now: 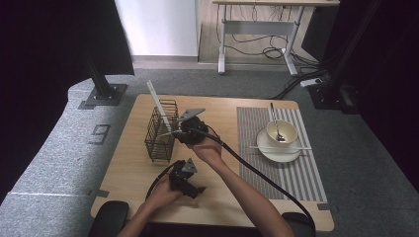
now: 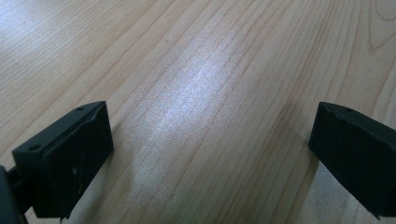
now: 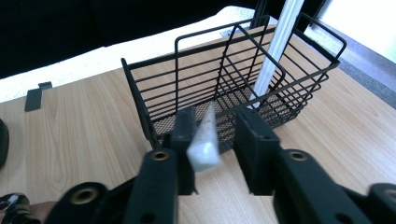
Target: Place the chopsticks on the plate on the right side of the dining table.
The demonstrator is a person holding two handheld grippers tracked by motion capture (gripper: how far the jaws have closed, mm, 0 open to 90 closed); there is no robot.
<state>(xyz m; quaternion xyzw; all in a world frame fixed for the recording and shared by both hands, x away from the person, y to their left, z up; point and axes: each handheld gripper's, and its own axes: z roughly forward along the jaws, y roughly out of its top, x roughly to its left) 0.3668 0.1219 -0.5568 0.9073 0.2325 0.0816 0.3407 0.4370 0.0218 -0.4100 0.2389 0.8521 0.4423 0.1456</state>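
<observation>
A black wire basket (image 1: 160, 133) (image 3: 233, 88) stands on the left half of the wooden table, and one white chopstick (image 1: 158, 101) (image 3: 275, 51) leans upright inside it. My right gripper (image 1: 179, 131) (image 3: 217, 126) hovers just right of the basket's rim. A second white chopstick (image 1: 169, 132) (image 3: 205, 140) lies between its jaws, pointing into the basket. It rests against one jaw, with a gap to the other, and looks blurred. My left gripper (image 1: 196, 189) (image 2: 210, 140) sits low over bare wood near the front edge, its jaws wide apart with nothing between them.
On a striped placemat (image 1: 296, 173) at the right stands a white plate (image 1: 279, 155) with a cream bowl (image 1: 281, 132) holding a spoon (image 1: 274, 121). Another white chopstick (image 1: 301, 147) lies across the plate. A black cable trails from the right gripper to the front edge.
</observation>
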